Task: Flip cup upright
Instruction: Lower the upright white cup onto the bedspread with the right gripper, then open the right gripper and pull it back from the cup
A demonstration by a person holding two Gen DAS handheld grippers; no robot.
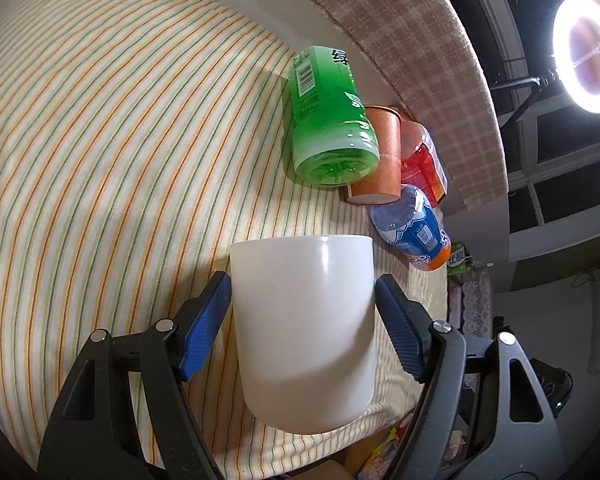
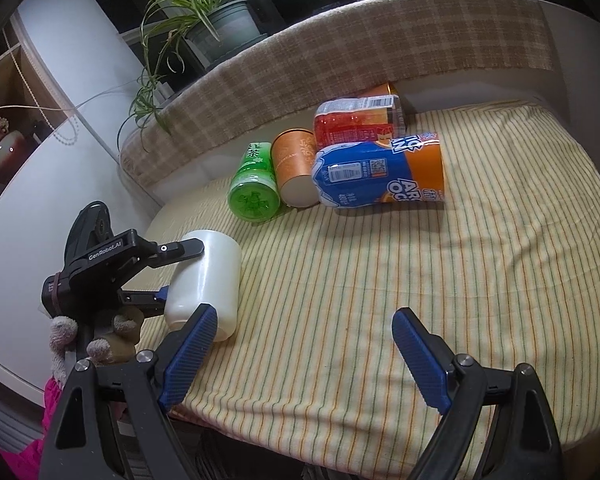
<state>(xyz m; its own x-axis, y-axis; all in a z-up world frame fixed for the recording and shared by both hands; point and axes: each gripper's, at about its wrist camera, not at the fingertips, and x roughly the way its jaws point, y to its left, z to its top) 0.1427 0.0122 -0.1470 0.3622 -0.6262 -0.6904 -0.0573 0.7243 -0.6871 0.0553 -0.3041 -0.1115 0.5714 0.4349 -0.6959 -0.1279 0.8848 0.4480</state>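
— At the near edge of the striped bed, our left claw clamps the white cup by its sides, seemingly mid-turn.
— Why sideways?
— Probably so we can roll it upright. Our right claw hangs wide, holding nothing, well clear of the bottles.

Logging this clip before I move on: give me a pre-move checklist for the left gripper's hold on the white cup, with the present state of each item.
1. Left gripper fingers on both sides of the white cup: ok.
2. Firm pad contact: cannot tell; a slight gap shows at the right-hand pad.
3. Cup upright: not ok; in the right wrist view it is tilted.
4. Which end is the cup's open mouth: cannot tell.
5. Right gripper open and away from the cup: ok.
6. Green bottle and paper cup apart from the cup: ok.
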